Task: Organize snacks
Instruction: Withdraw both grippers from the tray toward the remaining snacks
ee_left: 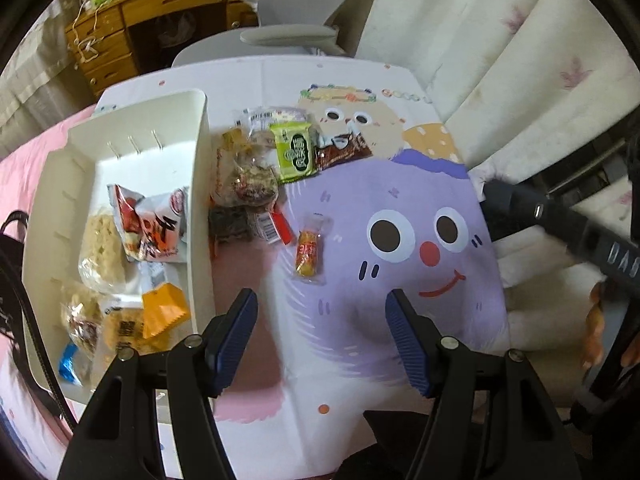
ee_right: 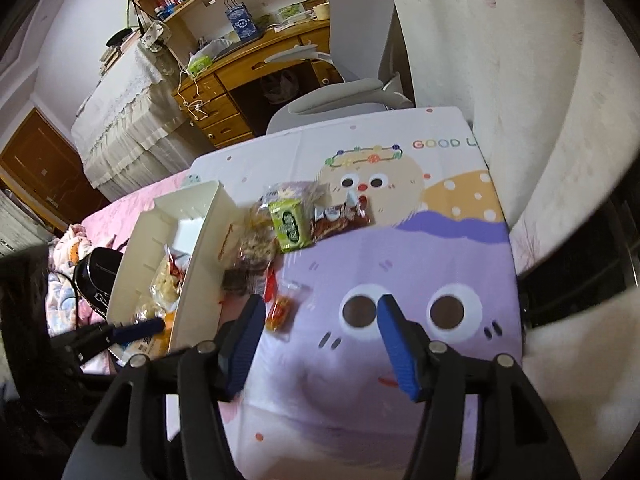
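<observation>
Both grippers angle steeply down over the cartoon-print counter (ee_left: 400, 184), empty. Left gripper (ee_left: 322, 312) jaws apart; right gripper (ee_right: 320, 316) jaws apart. White bin (ee_left: 200, 184) at left holds several snacks; loose snack pile (ee_left: 256, 168) and small orange packet (ee_left: 308, 250) lie beside it. Wooden desk (ee_right: 240, 76) and grey chair (ee_right: 356, 40) behind.

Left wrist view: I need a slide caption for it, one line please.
Open left tongs hover empty over the cartoon tablecloth, white tray of snacks beside, an orange-wrapped snack loose ahead.
</observation>
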Demonstrator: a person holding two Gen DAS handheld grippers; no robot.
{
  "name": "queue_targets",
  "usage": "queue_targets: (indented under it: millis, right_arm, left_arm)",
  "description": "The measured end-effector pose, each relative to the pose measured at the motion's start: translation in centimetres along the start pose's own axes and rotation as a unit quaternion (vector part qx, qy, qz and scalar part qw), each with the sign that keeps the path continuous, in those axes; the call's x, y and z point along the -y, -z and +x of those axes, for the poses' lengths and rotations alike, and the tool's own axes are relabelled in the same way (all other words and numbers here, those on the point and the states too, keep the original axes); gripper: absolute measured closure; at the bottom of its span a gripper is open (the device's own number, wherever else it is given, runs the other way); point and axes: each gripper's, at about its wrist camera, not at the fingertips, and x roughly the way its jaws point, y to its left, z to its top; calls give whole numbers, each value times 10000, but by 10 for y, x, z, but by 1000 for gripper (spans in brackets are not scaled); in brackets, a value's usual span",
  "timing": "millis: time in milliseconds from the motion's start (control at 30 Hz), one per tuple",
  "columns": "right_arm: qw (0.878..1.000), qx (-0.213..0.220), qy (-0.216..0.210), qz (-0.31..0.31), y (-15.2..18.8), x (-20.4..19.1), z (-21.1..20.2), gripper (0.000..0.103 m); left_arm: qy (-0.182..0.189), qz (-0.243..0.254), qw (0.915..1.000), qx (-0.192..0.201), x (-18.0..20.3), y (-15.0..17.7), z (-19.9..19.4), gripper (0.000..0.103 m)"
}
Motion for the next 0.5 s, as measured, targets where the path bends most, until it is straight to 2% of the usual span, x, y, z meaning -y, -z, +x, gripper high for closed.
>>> queue_targets:
  millis: [200,367,500]
  right_arm:
    - [10000,-13,-82,-48,-27,21,20,42]
    - [9994,-114,-119,-301,-42,28,48,41]
    - [9989,-66,-178,-436,-48,33,72,41]
  left_arm:
    - [-227,-271,9992,-159,11,-10,28,37]
    - [-515,-473,9976,-30,12,-25,50,37]
    - [-578,-630,9963,45,10,-32,70,37]
